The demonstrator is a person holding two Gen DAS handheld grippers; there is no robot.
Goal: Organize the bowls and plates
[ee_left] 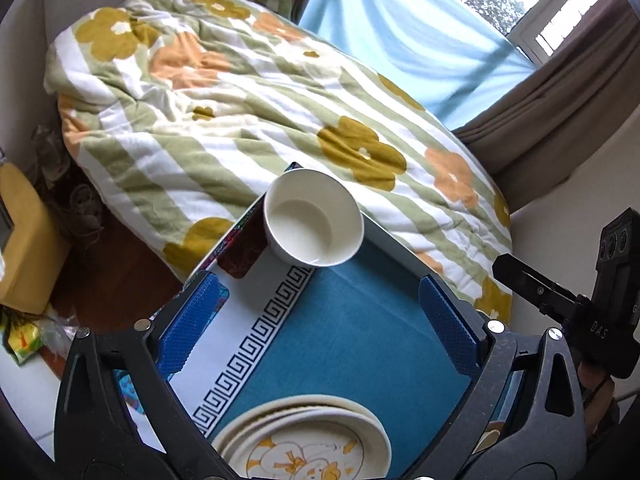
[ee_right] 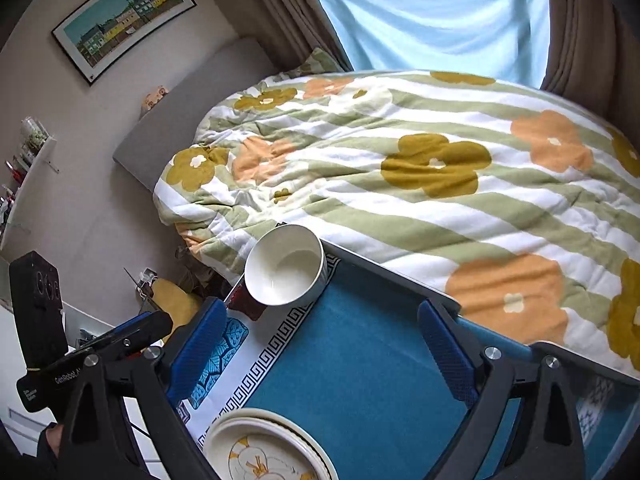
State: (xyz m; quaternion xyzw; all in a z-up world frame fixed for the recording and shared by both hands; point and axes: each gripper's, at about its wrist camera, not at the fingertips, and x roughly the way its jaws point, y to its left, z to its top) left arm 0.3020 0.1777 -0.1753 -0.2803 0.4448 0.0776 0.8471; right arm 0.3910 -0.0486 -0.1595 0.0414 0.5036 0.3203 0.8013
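Note:
A white bowl (ee_left: 314,218) stands upright and empty at the far corner of the table, on a blue mat (ee_left: 352,344); it also shows in the right wrist view (ee_right: 285,266). A stack of cream plates (ee_left: 304,440) with a yellow drawing lies at the near edge, also in the right wrist view (ee_right: 266,446). My left gripper (ee_left: 320,322) is open and empty, above the mat between bowl and plates. My right gripper (ee_right: 322,348) is open and empty, above the same mat. The right gripper's body (ee_left: 580,304) shows at the right of the left view; the left gripper's body (ee_right: 80,352) shows at the left of the right view.
A bed with a flowered, striped quilt (ee_right: 420,184) runs along the table's far edge. The mat has a white border with a key pattern (ee_left: 256,344). A yellow box (ee_left: 24,248) and a snack bag (ee_left: 24,340) lie on the floor to the left. Curtains (ee_left: 560,92) hang behind.

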